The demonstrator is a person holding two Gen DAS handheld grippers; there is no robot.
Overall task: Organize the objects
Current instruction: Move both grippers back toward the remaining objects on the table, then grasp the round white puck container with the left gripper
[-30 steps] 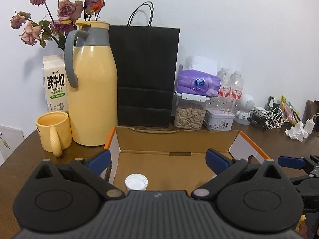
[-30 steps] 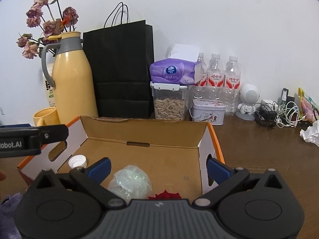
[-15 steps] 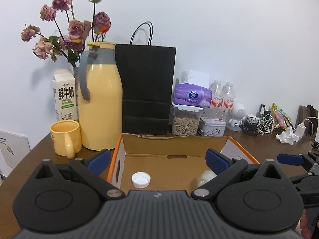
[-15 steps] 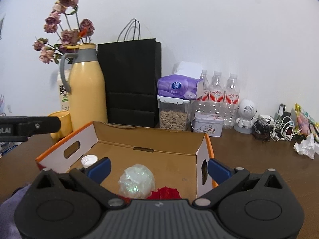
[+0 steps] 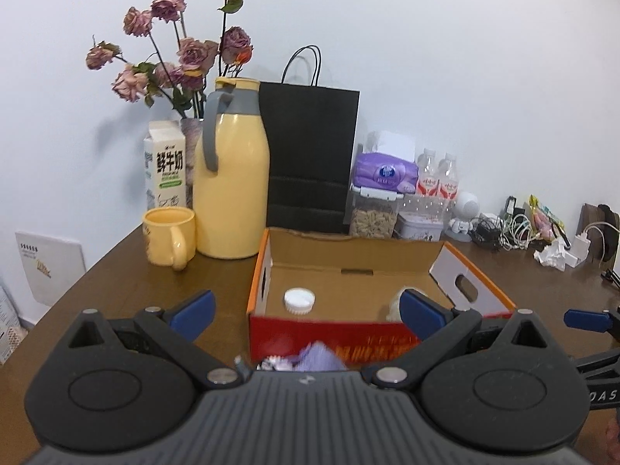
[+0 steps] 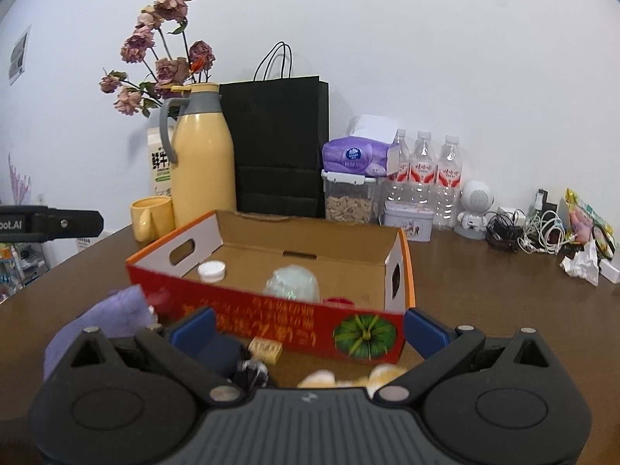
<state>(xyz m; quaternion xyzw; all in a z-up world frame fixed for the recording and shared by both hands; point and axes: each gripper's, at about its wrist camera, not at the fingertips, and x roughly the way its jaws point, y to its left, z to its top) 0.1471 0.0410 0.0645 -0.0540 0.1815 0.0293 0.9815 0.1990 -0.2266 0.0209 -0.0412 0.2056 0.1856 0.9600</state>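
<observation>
Both grippers spread wide, nothing between the fingers. Left gripper [image 5: 306,310] and right gripper [image 6: 310,323] each sit just short of the near red wall of the cardboard box [image 6: 271,310], fingers pointing at it.

Box on the brown table [image 6: 484,290], open top. Inside, seen from the right gripper: white cap [image 6: 211,271] ahead-left on the box floor, crumpled clear plastic ball [image 6: 292,283] dead ahead against the near wall, a bit of something red [image 6: 339,301] just right of it, mostly hidden by the wall. From the left gripper the same cap [image 5: 298,300] is straight ahead; the plastic ball is half hidden behind the right fingertip.

Outside the box, on the table close under the right gripper: purple cloth [image 6: 104,317] by the left finger, small yellow packet [image 6: 265,348] touching the box front or nearly so, a dark item [image 6: 252,372] and yellowish pieces [image 6: 348,378] at the gripper body, all blurred, can't identify. Left view shows a purple blur [image 5: 317,356] and a foil-like wrapper [image 5: 275,362] between its fingers' bases.

Beyond the box: yellow mug [image 5: 169,236], yellow thermos [image 5: 230,178], milk carton [image 5: 164,166], dried roses [image 5: 182,50], black paper bag [image 5: 310,155], seed container [image 6: 348,201] with purple tissue pack [image 6: 356,157] on top, three water bottles [image 6: 422,178], tin [image 6: 409,221]. Far right: cables [image 6: 523,232], crumpled tissue [image 6: 581,263].
</observation>
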